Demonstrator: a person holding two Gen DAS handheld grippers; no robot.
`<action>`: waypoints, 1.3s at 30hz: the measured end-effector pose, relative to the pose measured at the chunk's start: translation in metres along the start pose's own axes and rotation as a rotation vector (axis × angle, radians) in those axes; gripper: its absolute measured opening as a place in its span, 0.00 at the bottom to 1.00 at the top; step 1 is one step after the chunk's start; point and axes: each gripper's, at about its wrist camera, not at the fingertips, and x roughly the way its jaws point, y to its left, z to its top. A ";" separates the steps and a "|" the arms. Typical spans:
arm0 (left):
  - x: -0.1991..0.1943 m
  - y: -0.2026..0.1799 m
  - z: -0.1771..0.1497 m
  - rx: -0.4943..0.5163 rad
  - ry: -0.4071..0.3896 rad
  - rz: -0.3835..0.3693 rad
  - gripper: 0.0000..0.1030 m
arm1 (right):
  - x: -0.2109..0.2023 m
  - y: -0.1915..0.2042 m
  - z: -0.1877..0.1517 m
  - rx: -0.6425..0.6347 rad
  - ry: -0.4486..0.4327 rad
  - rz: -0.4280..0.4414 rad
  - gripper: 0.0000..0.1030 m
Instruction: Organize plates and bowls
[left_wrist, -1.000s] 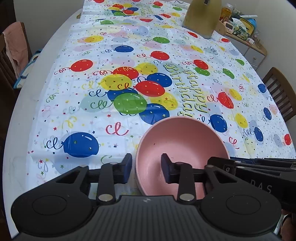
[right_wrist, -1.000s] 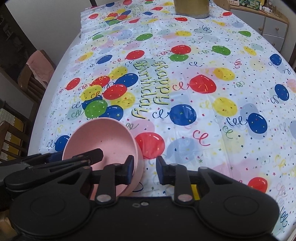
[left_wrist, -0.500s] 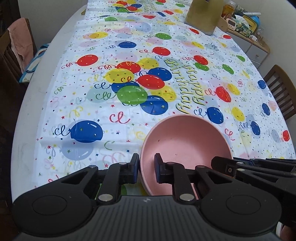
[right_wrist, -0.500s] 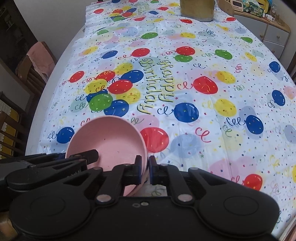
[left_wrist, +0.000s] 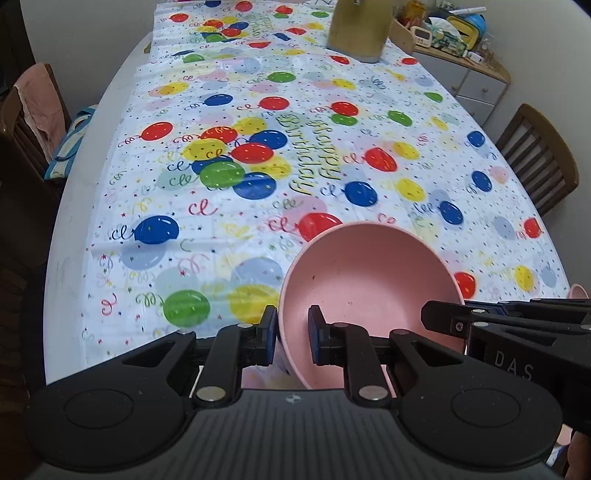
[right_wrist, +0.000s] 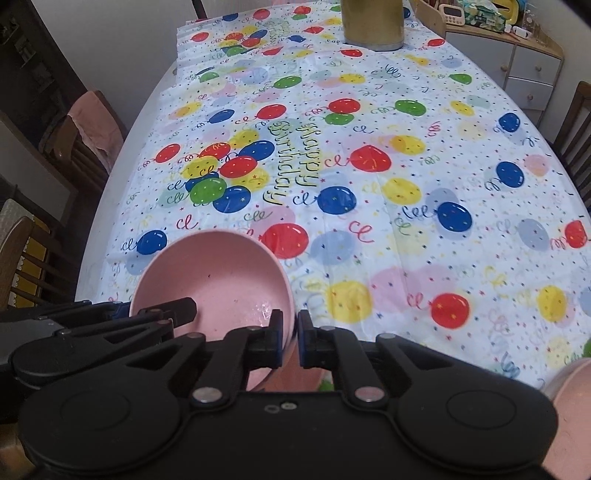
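The left gripper (left_wrist: 291, 334), its jaws just drawn in, pinches the left rim of the round pink plastic bowl (left_wrist: 369, 291), one finger outside the wall and one inside the hollow. The bowl hangs between the two tools over the near edge of the white balloon-printed birthday tablecloth (left_wrist: 295, 155), seemingly lifted clear of it and tipped, its open side facing up and toward the cameras. On its opposite rim the right gripper (right_wrist: 290, 338), likewise just closed, nips the thin wall, so neither hand is nearer and any carry must keep both moving together.
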 end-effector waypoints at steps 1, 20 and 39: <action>-0.003 -0.004 -0.003 0.002 0.001 0.002 0.17 | -0.005 -0.003 -0.004 0.000 -0.003 0.001 0.06; -0.062 -0.074 -0.078 0.041 0.001 0.009 0.17 | -0.084 -0.045 -0.075 -0.022 -0.035 0.015 0.06; -0.069 -0.111 -0.135 0.042 0.070 0.010 0.17 | -0.109 -0.082 -0.131 -0.025 -0.005 0.027 0.06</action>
